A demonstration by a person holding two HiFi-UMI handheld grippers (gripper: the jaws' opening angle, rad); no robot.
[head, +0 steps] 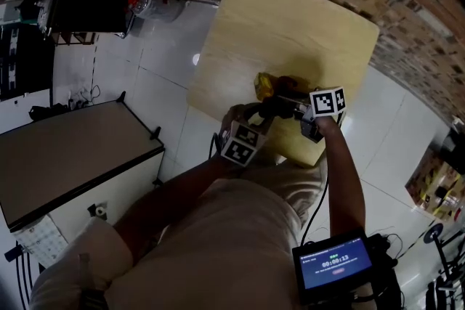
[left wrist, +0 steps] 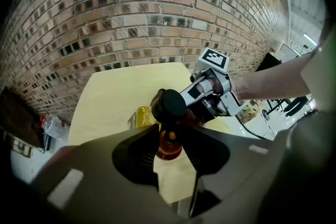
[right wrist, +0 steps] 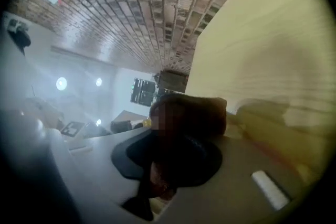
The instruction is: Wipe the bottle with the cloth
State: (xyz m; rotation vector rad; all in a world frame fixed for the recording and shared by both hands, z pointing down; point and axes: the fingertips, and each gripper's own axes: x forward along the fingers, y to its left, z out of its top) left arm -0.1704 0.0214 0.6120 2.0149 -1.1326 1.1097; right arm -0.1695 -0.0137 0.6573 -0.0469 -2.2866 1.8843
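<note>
In the left gripper view, a bottle (left wrist: 169, 145) with amber contents and a black cap (left wrist: 169, 104) sits between my left gripper's (left wrist: 170, 152) jaws, which are shut on its neck. My right gripper (left wrist: 195, 107) comes in from the right under its marker cube and holds a dark brown cloth (left wrist: 190, 117) against the bottle just below the cap. In the right gripper view the cloth (right wrist: 191, 118) fills the jaws of the right gripper (right wrist: 176, 168), blurred. In the head view both grippers, left (head: 263, 111) and right (head: 289, 109), meet over the near edge of the pale wooden table (head: 290, 33).
A yellow object (left wrist: 140, 117) lies on the table just behind the bottle, also visible in the head view (head: 264, 86). A brick wall (left wrist: 136, 13) runs behind the table. A white cabinet (head: 73, 156) stands to the left, and a small screen (head: 336, 268) hangs near the person's right side.
</note>
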